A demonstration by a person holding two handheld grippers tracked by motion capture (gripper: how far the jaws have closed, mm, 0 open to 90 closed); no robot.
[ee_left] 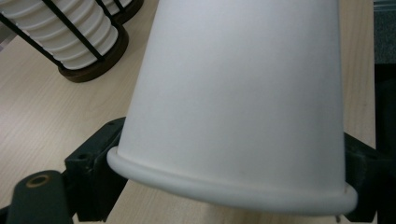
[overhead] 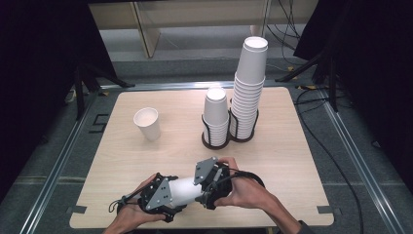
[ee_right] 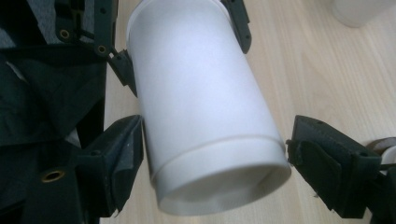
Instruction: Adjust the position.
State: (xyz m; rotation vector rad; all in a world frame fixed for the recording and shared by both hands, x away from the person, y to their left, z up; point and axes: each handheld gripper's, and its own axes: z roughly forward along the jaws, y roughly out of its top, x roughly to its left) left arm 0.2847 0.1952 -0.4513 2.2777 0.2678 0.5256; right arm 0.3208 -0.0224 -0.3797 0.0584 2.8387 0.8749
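Held cup: a white paper cup [overhead: 184, 191] is seen lying sideways between the two tools, near the front edge of the desk [overhead: 146, 161].
Left tool [overhead: 168, 194]: in the left gripper view the rim end of the cup [ee_left: 233, 116] is clamped between the black jaws, both pressed against the rim bead; the tool is closed on the cup.
Right tool [overhead: 202, 187]: in the right gripper view the base end of the cup [ee_right: 210, 121] sits between the jaws. The left jaw appears to touch the wall; a thin gap seems to remain at the right jaw, so a grip cannot be told with certainty.
Hidden: in the high view the cup's ends are covered by the grey plates and the hands; jaw contact cannot be judged there.
Cut off: the cup's upper part runs out of the left gripper view.
Loose cup [overhead: 147, 124]: upright, well apart to the left.
Racks: a short stack [overhead: 215, 114] and a tall stack [overhead: 249, 83] are held in wire racks.
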